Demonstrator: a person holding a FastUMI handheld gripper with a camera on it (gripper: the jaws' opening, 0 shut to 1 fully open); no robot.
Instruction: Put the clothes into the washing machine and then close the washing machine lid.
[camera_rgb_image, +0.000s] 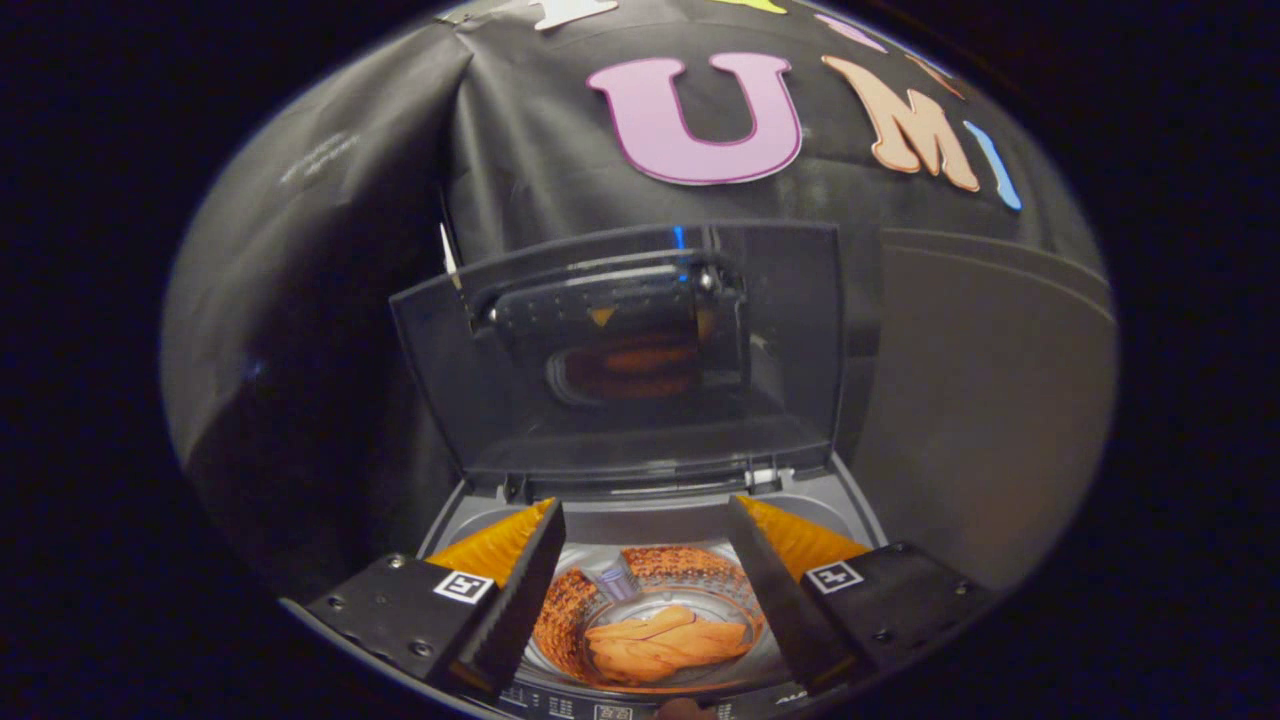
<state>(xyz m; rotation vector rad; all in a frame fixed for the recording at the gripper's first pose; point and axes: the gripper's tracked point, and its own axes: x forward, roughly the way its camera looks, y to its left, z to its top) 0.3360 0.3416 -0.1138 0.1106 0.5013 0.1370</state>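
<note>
Glossy see-through plastic lid (640, 350); perforated metal drum (560, 620).

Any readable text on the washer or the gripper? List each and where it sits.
Small print on the grey washing machine's front control panel: too blurred to read.
Square black-and-white markers on the gripper: patterns, not text.
Raised see-through lid: none.
The fingers stand apart above the orange clothes in the drum.

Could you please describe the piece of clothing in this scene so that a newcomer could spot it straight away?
Start at the washing machine, whose clear lid stands raised against the booth wall. Look down into its round drum, seen between the open gripper fingers. The clothing is the crumpled orange bundle lying at the drum's bottom, the only soft, folded thing among hard perforated metal walls.
</note>
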